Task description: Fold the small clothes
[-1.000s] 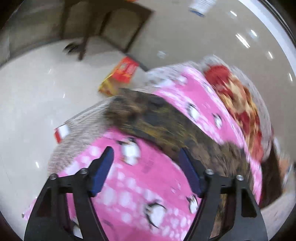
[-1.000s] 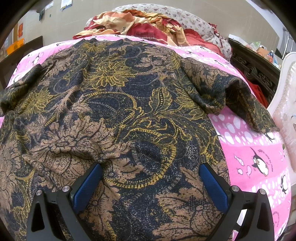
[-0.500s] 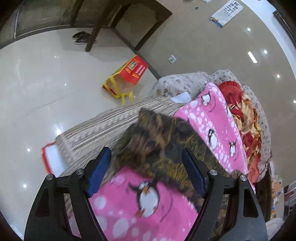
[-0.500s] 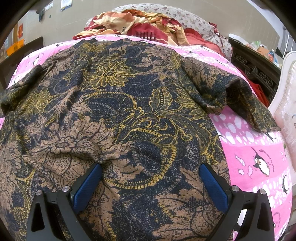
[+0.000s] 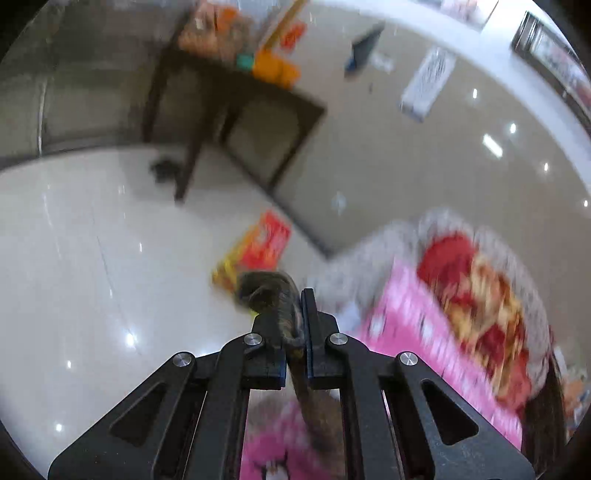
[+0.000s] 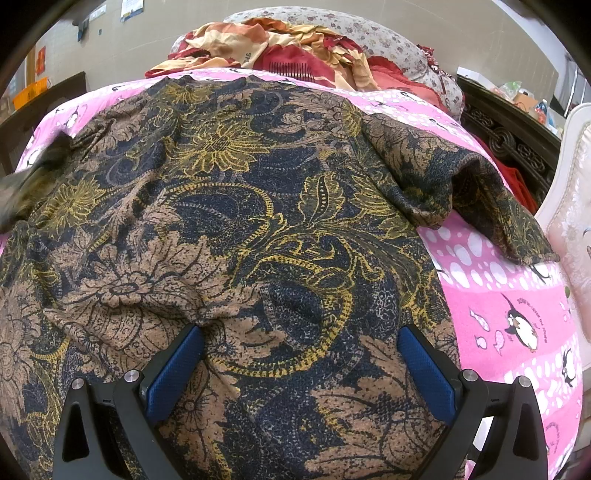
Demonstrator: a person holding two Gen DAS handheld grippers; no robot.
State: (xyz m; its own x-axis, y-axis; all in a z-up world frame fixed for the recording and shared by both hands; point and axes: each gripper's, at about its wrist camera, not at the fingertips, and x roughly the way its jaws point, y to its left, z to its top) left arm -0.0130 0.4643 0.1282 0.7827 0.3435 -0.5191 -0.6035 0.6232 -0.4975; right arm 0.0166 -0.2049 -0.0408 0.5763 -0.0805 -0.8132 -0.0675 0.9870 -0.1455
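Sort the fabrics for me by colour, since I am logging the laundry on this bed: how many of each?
Brown-and-navy floral garment: 1
Pink penguin blanket: 1
Red-and-cream floral cloth: 1
Grey floral pillow: 1
Total: 4

— What's around the bed?
— Pink penguin blanket (image 6: 498, 291), red-and-cream quilt (image 6: 280, 48) bunched beyond it.
— And the floor?
— Red-and-yellow bag (image 5: 258, 251), near a dark table (image 5: 236, 110) by the wall.

A home bedroom: pink penguin bedsheet (image 6: 498, 273), carved headboard (image 6: 513, 144).
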